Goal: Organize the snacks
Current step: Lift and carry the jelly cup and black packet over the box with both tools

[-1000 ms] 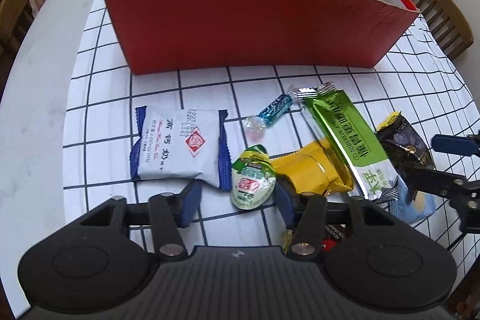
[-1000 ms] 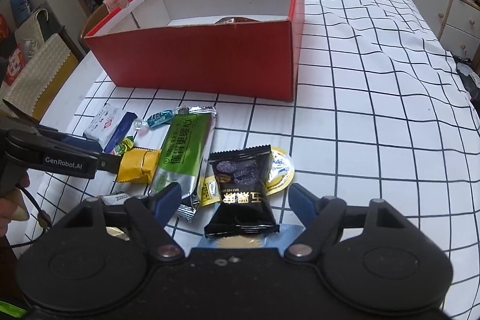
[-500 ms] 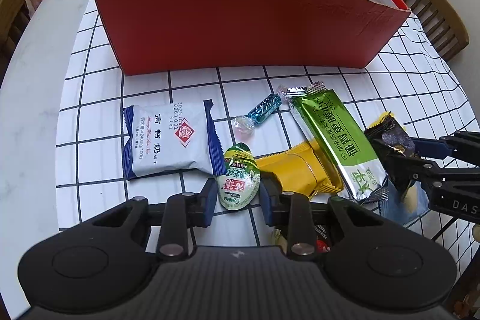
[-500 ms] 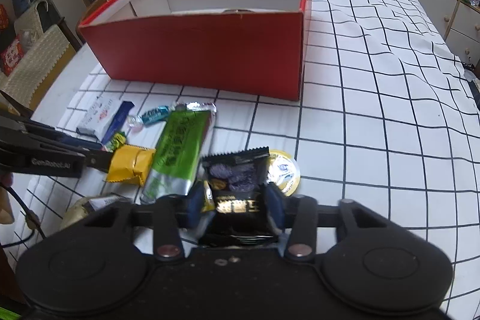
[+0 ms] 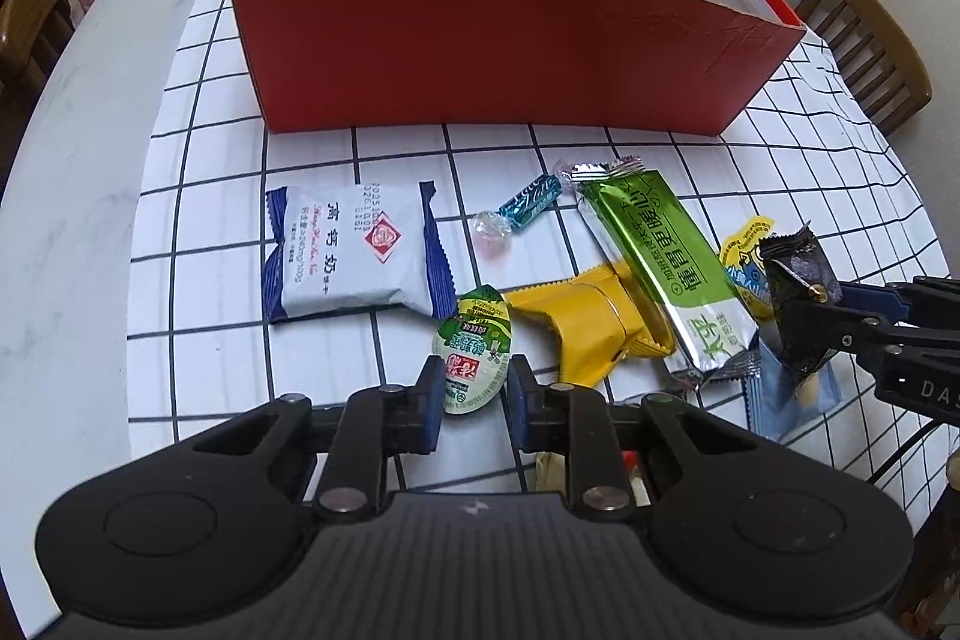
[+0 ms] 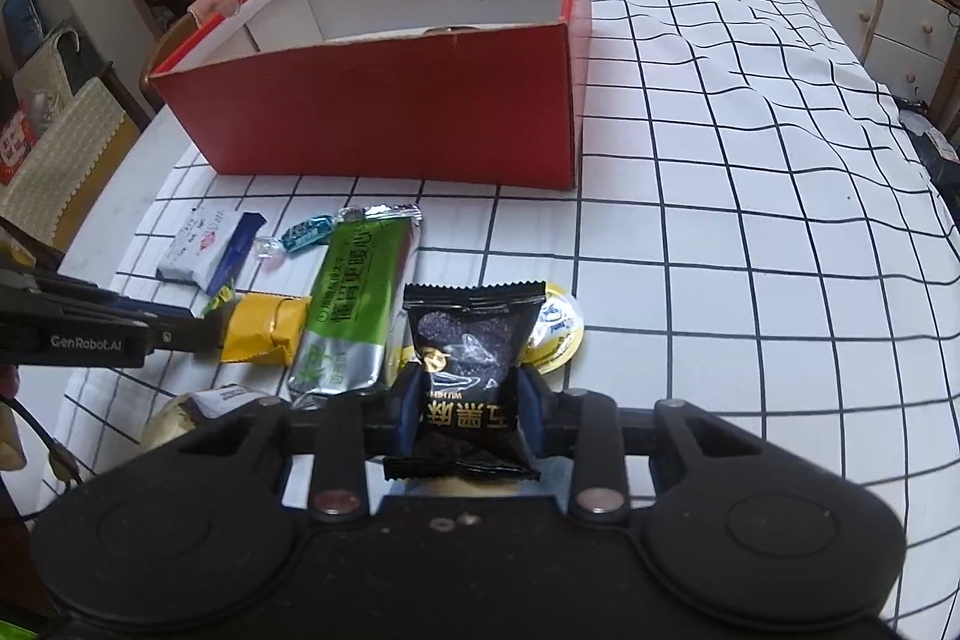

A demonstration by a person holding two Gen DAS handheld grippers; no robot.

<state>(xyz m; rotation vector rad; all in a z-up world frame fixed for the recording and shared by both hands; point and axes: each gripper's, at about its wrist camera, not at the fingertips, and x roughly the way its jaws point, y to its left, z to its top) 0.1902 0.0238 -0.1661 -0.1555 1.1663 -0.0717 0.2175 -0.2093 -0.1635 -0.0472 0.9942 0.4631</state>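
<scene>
Both grippers grasp a snack. The left gripper [image 5: 471, 388] is clenched on the green jelly cup [image 5: 474, 349]; the right gripper [image 6: 468, 400] is clenched on the black packet [image 6: 471, 358], its long axis running along the fingers. The red box [image 6: 384, 124] lies directly beyond both, on the far side of the remaining snacks. Judged next: carry each snack forward over the box's near wall.

Red box [image 6: 390, 124] walls front the snacks; cloth [image 6: 750, 232] rightward lies bare.
</scene>
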